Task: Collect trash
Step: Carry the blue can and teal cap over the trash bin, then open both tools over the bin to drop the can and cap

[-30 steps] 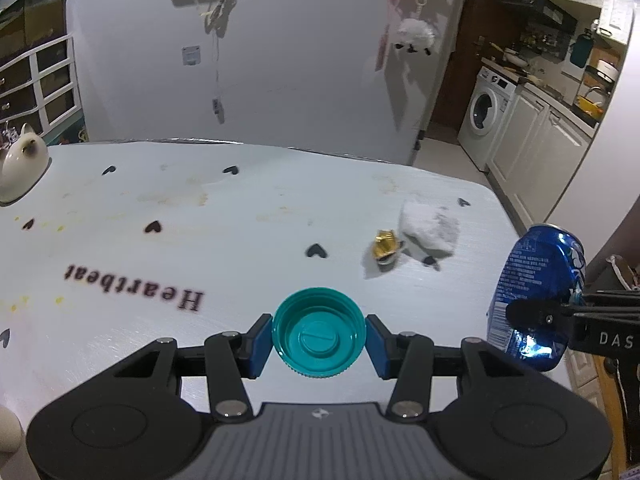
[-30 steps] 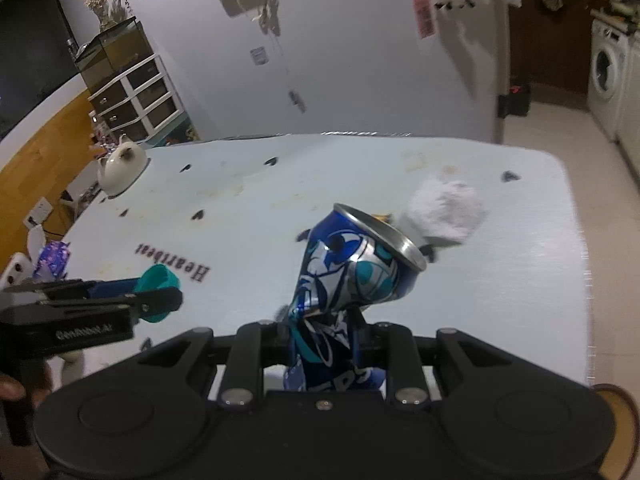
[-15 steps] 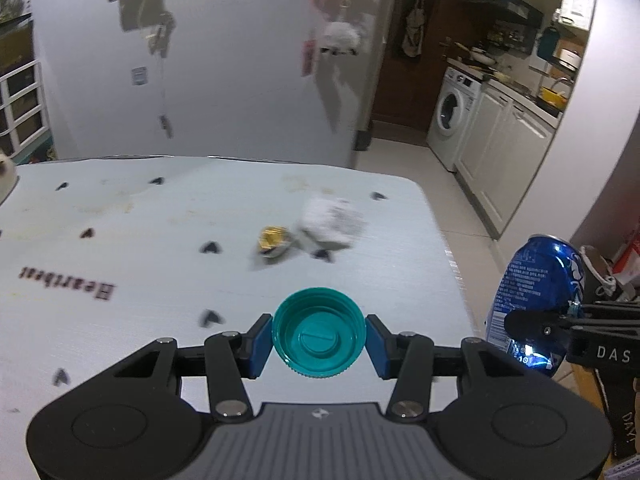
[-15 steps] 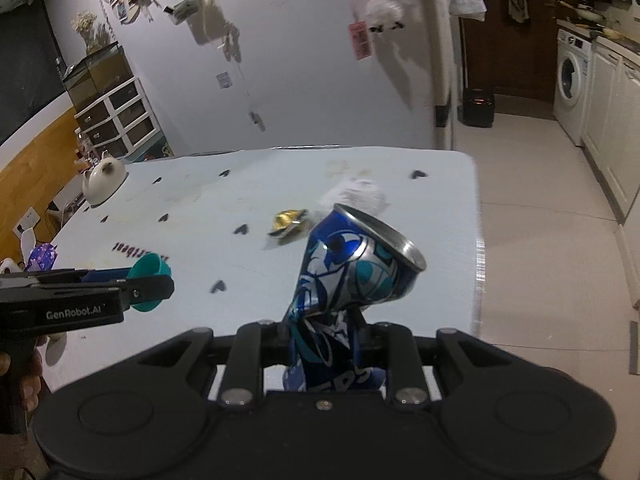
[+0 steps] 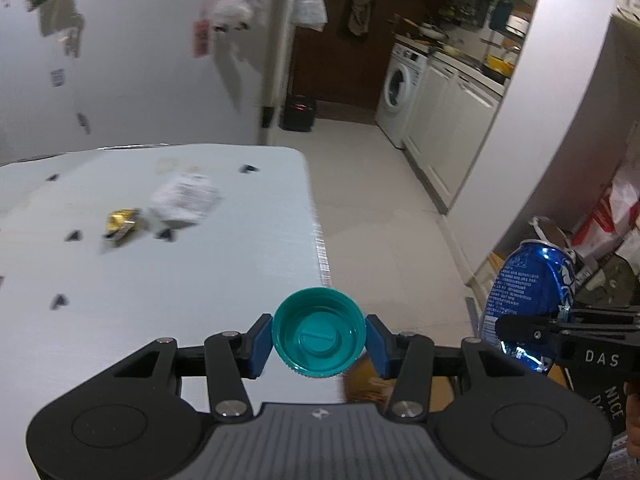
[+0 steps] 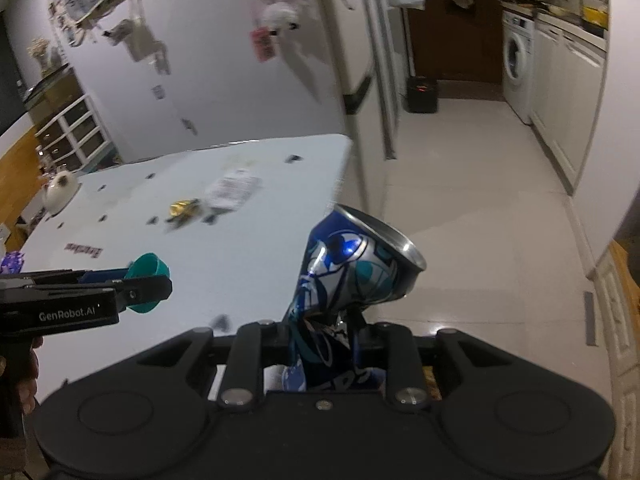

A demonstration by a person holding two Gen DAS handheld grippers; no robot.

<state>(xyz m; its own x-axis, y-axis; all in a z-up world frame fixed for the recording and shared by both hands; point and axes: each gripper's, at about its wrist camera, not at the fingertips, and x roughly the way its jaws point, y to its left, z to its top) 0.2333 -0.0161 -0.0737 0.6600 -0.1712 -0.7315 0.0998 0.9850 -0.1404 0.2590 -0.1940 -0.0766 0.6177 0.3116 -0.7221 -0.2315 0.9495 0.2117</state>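
Left wrist view: table at left carries wrapper and tissue. Left gripper clamps cap over the table edge.

Right wrist view: right gripper pinches crushed can above floor, beside the table.

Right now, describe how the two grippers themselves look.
Both are matte black plastic with linkage bars and silver pivot screws. The left gripper has blue pads on its jaws, a ribbed grey top and white "GenRobot.AI" lettering on its side. The right gripper shows white "DAS" lettering on its side.
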